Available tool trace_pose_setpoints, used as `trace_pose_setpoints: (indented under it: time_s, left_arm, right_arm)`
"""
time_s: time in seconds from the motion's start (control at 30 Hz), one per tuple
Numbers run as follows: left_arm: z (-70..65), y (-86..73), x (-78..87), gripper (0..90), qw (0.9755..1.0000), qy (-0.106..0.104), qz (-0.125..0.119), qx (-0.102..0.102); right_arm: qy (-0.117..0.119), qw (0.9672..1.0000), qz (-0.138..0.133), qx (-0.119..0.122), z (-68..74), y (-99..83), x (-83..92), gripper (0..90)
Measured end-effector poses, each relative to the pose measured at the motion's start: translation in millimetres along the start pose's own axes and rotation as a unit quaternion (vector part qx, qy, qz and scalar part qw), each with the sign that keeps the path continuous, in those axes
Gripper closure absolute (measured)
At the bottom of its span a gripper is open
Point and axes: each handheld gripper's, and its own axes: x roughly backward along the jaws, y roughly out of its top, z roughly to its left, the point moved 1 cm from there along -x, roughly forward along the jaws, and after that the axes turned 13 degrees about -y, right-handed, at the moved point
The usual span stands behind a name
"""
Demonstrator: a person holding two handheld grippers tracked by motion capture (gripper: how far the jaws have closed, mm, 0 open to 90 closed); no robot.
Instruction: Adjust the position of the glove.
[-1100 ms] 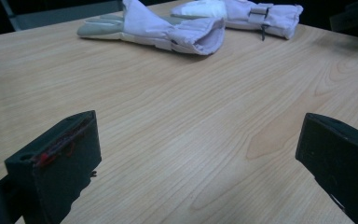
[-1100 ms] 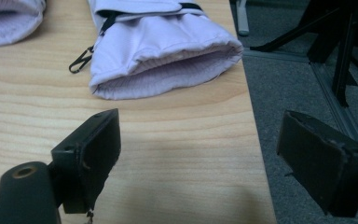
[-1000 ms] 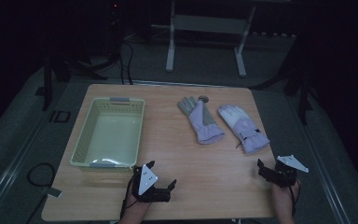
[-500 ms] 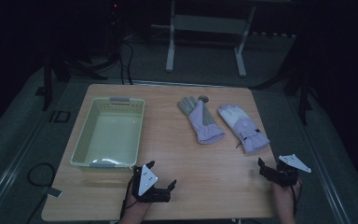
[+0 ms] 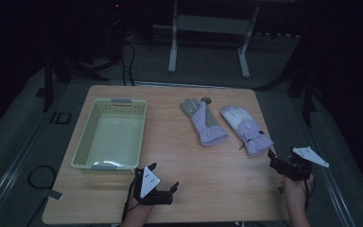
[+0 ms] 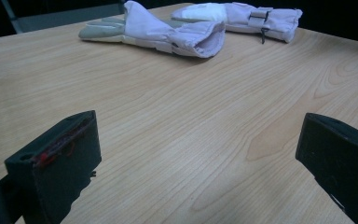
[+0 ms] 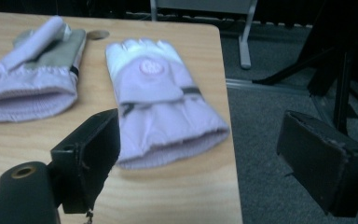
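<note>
Two lilac winter gloves lie side by side on the far right part of a wooden table (image 5: pixel 217 175). The palm-up glove (image 5: pixel 203 124) has a grey palm; the other glove (image 5: pixel 246 130) shows a white back with a round badge. My left gripper (image 5: pixel 163 176) rests open near the front edge, aimed at the gloves, with bare wood between its jaws (image 6: pixel 198 158). My right gripper (image 5: pixel 275 161) hovers open at the table's right edge, just short of the cuff of the white-backed glove (image 7: pixel 161 93). The grey-palmed glove (image 7: pixel 32 79) lies to its left.
A pale green slotted basket (image 5: pixel 140 137) stands empty on the left half of the table, just beyond my left gripper. A small round hole (image 5: pixel 206 100) marks the tabletop behind the gloves. Dark floor, cables and a metal stand leg (image 5: pixel 172 47) surround the table.
My right gripper has drifted a little to the right and away from me. The left gripper, gloves and basket have stayed put.
</note>
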Motion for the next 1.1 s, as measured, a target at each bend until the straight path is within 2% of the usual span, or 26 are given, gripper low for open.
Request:
trace_pose_setpoints:
  time_s: [0.2, 0.3, 0.43, 0.77, 0.9, 1.0, 1.1]
  left_arm:
    - [0.2, 0.1, 0.1, 0.0, 1.0, 0.0, 0.001, 0.0]
    - [0.0, -0.1, 0.1, 0.0, 1.0, 0.001, -0.001, 0.001]
    - [0.1, -0.1, 0.2, 0.0, 1.0, 0.001, -0.001, 0.001]
    - [0.2, -0.1, 0.3, 0.0, 1.0, 0.002, -0.001, 0.001]
    - [0.1, -0.1, 0.1, 0.0, 1.0, 0.001, -0.002, 0.002]
    - [0.4, -0.1, 0.2, 0.0, 1.0, 0.0, -0.001, 0.002]
    - [0.6, 0.0, 0.2, 0.0, 1.0, -0.001, -0.001, 0.002]
  right_arm:
    - [0.009, 0.9998, -0.01, 0.015, 5.9, 21.8, 3.2, 13.5]
    - [0.025, 0.9993, -0.015, 0.022, 11.6, 33.3, 4.1, 13.8]
    - [0.036, 0.9981, -0.031, 0.039, 24.3, 51.4, 5.9, 13.8]
    - [0.067, 0.9936, -0.069, 0.059, 51.4, 90.8, 12.2, 14.1]
    - [0.092, 0.9905, -0.083, 0.06, 60.4, 105.3, 13.7, 14.0]
    - [0.142, 0.9835, -0.094, 0.061, 68.7, 115.1, 14.3, 13.8]
    - [0.163, 0.9782, -0.106, 0.073, 78.2, 122.8, 15.2, 13.3]
